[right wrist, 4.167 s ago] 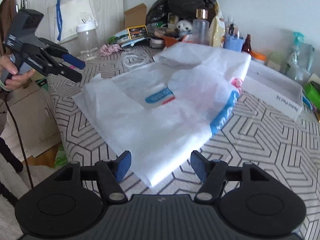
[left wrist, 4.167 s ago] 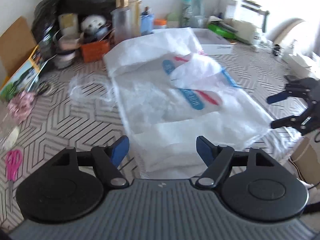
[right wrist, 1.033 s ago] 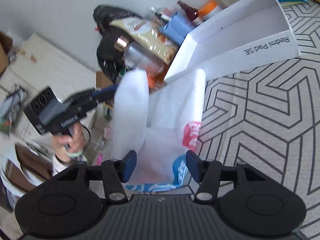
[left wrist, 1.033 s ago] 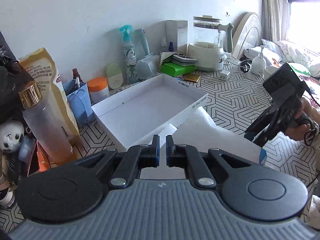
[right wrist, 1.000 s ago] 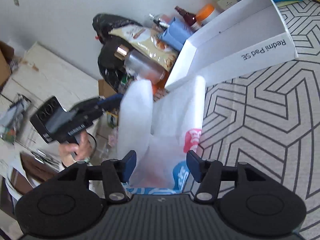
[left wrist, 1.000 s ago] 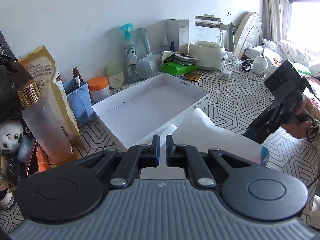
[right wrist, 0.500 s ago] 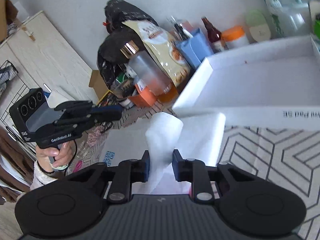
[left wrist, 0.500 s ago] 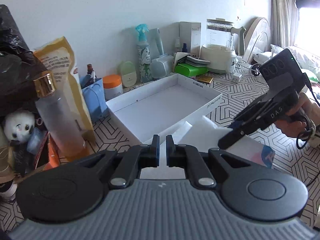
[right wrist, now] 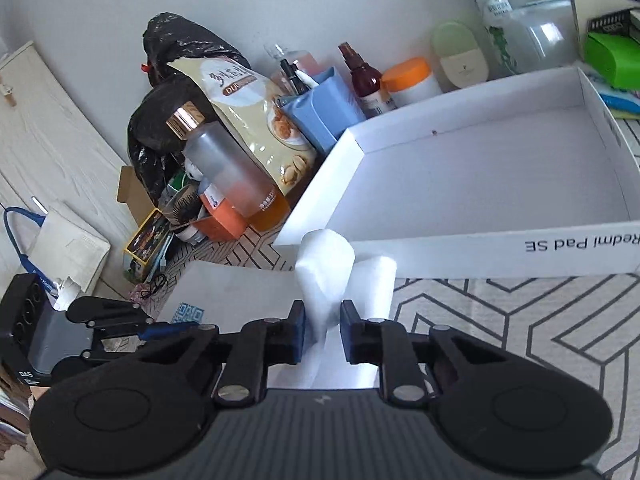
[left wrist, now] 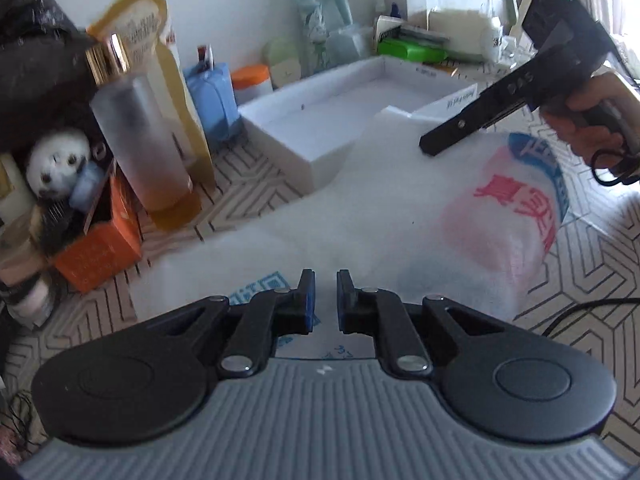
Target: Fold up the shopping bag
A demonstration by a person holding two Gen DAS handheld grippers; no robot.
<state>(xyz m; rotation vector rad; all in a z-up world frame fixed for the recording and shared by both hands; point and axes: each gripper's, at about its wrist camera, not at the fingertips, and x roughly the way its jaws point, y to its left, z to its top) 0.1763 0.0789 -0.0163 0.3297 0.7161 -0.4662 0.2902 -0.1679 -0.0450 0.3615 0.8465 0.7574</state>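
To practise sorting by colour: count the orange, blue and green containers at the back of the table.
Orange: 2, box, jar lid
Blue: 1, pen holder
Green: 1, case
Total: 4

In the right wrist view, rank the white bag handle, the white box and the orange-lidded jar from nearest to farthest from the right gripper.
1. white bag handle, pinched in the right gripper.
2. white box, just beyond, to the right.
3. orange-lidded jar, behind the box by the wall.

bag (left wrist: 360, 216) print blurred, box (right wrist: 624, 184) edge cropped
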